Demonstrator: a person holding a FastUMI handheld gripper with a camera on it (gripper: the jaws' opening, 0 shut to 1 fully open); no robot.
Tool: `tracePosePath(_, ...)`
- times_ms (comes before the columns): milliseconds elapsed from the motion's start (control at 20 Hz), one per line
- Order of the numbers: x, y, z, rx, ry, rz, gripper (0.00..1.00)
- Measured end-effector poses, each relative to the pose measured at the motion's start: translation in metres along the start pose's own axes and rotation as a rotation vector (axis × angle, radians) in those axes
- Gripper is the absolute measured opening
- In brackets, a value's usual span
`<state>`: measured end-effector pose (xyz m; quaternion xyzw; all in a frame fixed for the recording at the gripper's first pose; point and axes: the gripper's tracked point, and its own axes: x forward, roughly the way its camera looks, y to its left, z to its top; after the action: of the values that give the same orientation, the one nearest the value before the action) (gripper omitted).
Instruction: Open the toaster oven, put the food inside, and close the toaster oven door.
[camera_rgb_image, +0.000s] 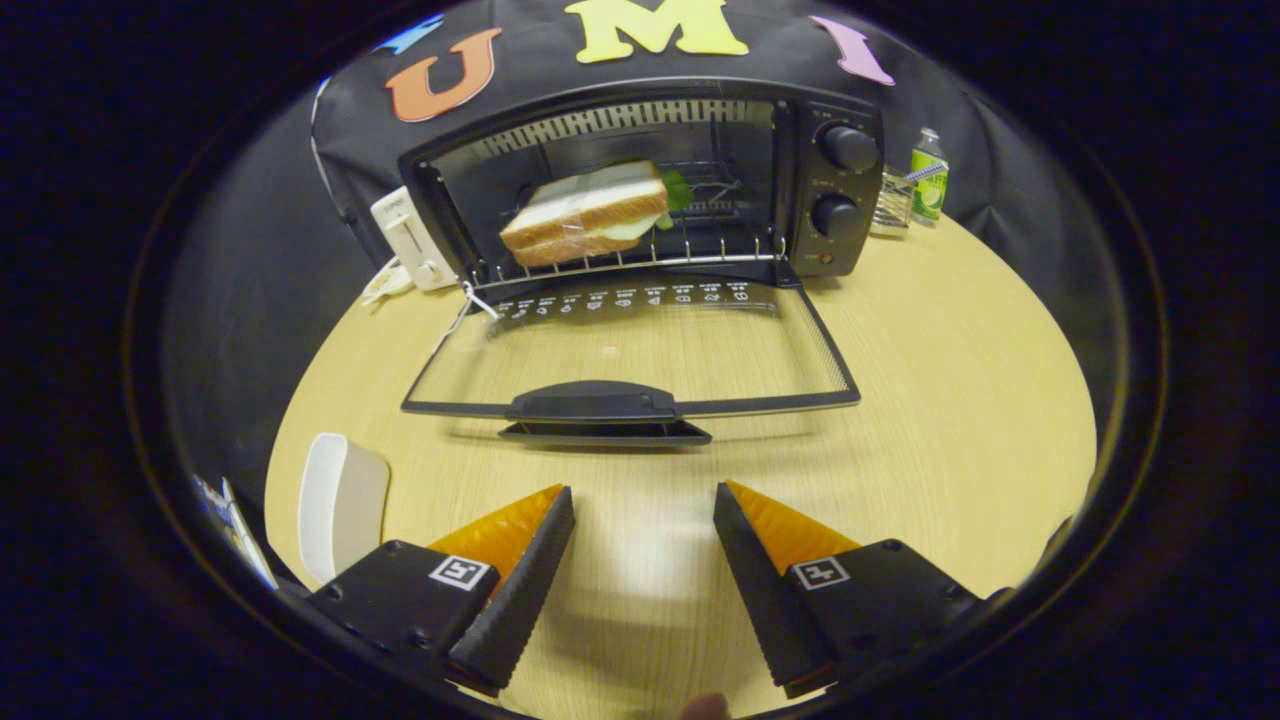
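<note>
Sandwich (585, 215) sits on the rack inside the toaster oven (840, 190), so loading looks done and closing is the step in hand. My claw (645, 510) hangs over the table (950, 400), fingers apart and empty, short of the door handle (600, 405). Next I'd get under that handle and swing the glass door (640, 345) up shut.

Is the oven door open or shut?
Open. The door lies flat on the table, the sandwich sits inside, and the open gripper holds nothing.
</note>
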<state>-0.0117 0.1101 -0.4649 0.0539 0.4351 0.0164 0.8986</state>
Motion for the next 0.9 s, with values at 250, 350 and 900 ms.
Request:
tracePosePath(250,0.017,0.005,0.012,-0.055,-0.024,-0.030,0.96)
tracePosePath(350,0.015,0.005,0.013,-0.045,-0.027,-0.035,0.96)
tracePosePath(900,-0.048,0.015,0.109,-0.063,-0.205,-0.030,0.96)
